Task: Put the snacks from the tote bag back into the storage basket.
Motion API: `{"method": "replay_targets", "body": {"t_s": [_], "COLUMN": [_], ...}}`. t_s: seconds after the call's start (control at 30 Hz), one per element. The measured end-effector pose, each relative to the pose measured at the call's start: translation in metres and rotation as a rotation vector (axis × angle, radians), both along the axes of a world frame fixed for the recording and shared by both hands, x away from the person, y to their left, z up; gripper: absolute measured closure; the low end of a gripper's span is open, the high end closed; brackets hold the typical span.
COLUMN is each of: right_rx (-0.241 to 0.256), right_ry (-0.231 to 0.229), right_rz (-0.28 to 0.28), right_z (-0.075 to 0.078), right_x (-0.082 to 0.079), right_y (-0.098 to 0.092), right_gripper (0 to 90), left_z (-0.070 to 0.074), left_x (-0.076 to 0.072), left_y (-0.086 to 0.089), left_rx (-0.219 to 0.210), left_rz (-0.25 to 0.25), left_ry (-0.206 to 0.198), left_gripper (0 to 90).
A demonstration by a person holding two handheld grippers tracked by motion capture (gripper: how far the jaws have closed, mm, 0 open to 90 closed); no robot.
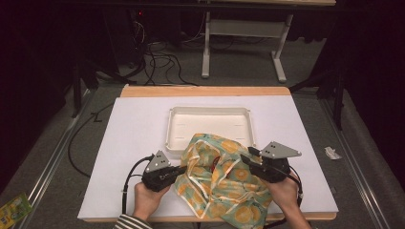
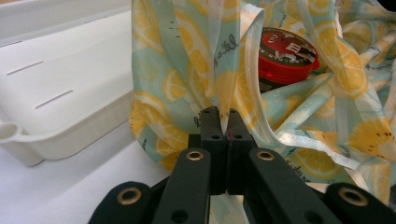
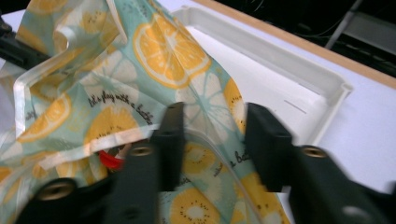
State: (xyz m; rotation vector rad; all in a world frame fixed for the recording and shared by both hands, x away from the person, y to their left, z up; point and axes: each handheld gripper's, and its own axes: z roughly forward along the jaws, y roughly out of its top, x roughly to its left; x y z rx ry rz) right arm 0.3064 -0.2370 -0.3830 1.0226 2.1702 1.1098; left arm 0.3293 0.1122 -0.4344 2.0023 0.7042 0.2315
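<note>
A lemon-print fabric bag (image 1: 220, 179) lies crumpled at the table's near middle, its far part lapping over the white tray (image 1: 208, 114). My left gripper (image 1: 183, 168) sits at the bag's left edge; in the left gripper view it (image 2: 221, 114) is shut on a fold of the bag (image 2: 187, 60). A red-lidded round container (image 2: 286, 55) shows inside the bag's opening. My right gripper (image 1: 246, 159) is at the bag's right side; in the right gripper view it (image 3: 215, 140) stands open with bag fabric (image 3: 163, 51) between the jaws. A bit of the red container (image 3: 110, 159) peeks out beneath the fabric.
The white tray (image 2: 56, 93) (image 3: 299, 79) is shallow and bare inside. The white table top (image 1: 138, 138) has a wooden far edge (image 1: 205, 90). Cables (image 1: 162, 62) and a desk frame (image 1: 243, 28) lie on the floor beyond. A green packet (image 1: 12, 210) rests on the floor at left.
</note>
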Motion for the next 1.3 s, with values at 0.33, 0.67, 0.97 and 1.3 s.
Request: {"method": "replay_targets", "body": {"t_s": [0.33,0.67,0.97,1.3], "right_rx": [0.001,0.015,0.006,-0.04], "right_ry": [0.028,0.111,0.181,0.249], "right_rz": [-0.035,-0.115,-0.152,-0.161], "right_z": [-0.006,-0.031,-0.055,-0.073], "right_x": [0.011,0.027,0.04,0.05], "right_y": [-0.023,-0.05,-0.056,-0.051], "right_gripper": [90.0,90.0,90.0,90.0], "left_z": [-0.001,-0.008,-0.011,-0.025], "left_x": [0.002,0.005,0.014,0.026], "left_y": [-0.003,-0.009,-0.011,-0.021], "left_rx": [0.029,0.074,0.048,0.122], "left_rz": [0.026,0.041,0.09,0.121], "left_ry": [-0.022,-0.025,-0.008,0.09], "left_gripper": [76.7,79.6,88.0,89.2]}}
